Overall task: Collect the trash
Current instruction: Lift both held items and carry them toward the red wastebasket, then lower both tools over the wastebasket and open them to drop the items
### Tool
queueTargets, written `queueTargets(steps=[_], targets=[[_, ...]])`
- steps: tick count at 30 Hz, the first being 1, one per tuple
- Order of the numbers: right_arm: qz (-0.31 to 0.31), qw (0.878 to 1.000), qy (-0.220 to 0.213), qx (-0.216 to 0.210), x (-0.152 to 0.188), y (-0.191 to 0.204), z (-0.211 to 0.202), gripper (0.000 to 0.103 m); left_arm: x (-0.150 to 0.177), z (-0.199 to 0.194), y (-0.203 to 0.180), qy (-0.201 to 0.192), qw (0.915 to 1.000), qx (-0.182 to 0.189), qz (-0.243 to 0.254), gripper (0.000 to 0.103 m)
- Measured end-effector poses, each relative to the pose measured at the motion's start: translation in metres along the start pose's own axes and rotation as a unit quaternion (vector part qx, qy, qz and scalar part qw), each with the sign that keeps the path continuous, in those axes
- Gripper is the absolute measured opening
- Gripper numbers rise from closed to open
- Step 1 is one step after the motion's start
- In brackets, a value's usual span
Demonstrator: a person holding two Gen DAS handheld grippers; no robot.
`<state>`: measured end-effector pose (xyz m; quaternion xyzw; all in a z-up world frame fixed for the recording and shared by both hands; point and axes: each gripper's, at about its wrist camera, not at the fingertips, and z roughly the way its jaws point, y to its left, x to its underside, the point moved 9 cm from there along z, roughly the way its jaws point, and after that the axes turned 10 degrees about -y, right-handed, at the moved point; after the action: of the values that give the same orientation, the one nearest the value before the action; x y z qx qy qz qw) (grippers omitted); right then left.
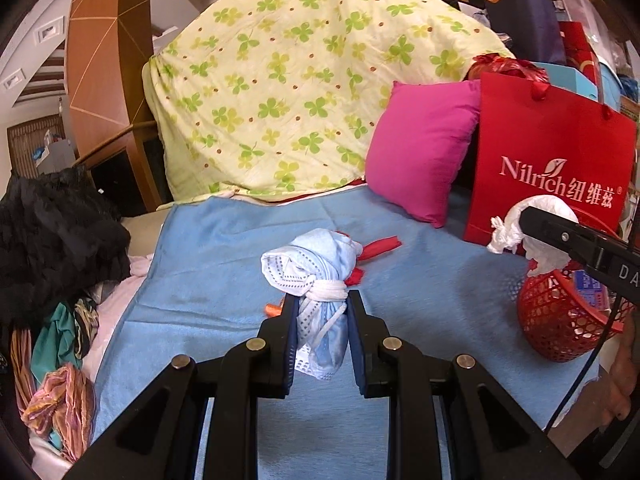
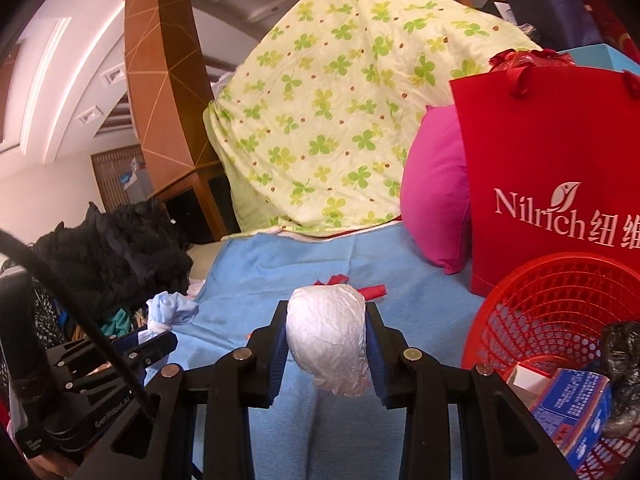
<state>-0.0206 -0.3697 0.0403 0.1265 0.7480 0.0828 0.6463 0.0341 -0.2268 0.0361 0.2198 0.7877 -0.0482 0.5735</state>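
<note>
My left gripper [image 1: 320,300] is shut on a bundle of blue and white face masks [image 1: 310,268] tied with white loops, held above the blue cloth [image 1: 224,240]. The right gripper [image 2: 327,310] is shut on a crumpled white tissue wad [image 2: 329,338]. In the left wrist view that tissue [image 1: 536,220] hangs from the right gripper [image 1: 524,216] just over the red mesh basket [image 1: 560,320]. The basket [image 2: 552,312] stands at the right and holds a blue box [image 2: 572,412] and a dark crumpled wrapper [image 2: 624,364]. Red scraps [image 1: 378,246] lie on the cloth behind the masks.
A red paper bag [image 1: 548,160] and a pink pillow [image 1: 420,148] stand behind the basket. A green clover-print quilt [image 1: 288,80] rises at the back. Black fabric [image 1: 52,232] and mixed clothes [image 1: 60,360] pile up along the left edge. A person's hand [image 1: 620,384] shows at lower right.
</note>
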Motion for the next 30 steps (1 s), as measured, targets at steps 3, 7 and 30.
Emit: queueTargets(steps=[3,7,30], targets=[[0.008,1.0,-0.008,0.001,-0.004,-0.005,-0.007,0.037,-0.006,-0.008,-0.009,-0.005,0.9999,0.001,0.01,0.024],[0.022,1.0,-0.021,0.002,-0.01,-0.013,-0.018,0.037,-0.012,-0.015,-0.02,-0.009,0.9997,0.001,0.021,0.024],[0.066,0.996,-0.052,0.004,-0.029,-0.057,-0.049,0.037,-0.024,-0.033,-0.078,-0.015,0.9972,0.023,0.069,0.024]])
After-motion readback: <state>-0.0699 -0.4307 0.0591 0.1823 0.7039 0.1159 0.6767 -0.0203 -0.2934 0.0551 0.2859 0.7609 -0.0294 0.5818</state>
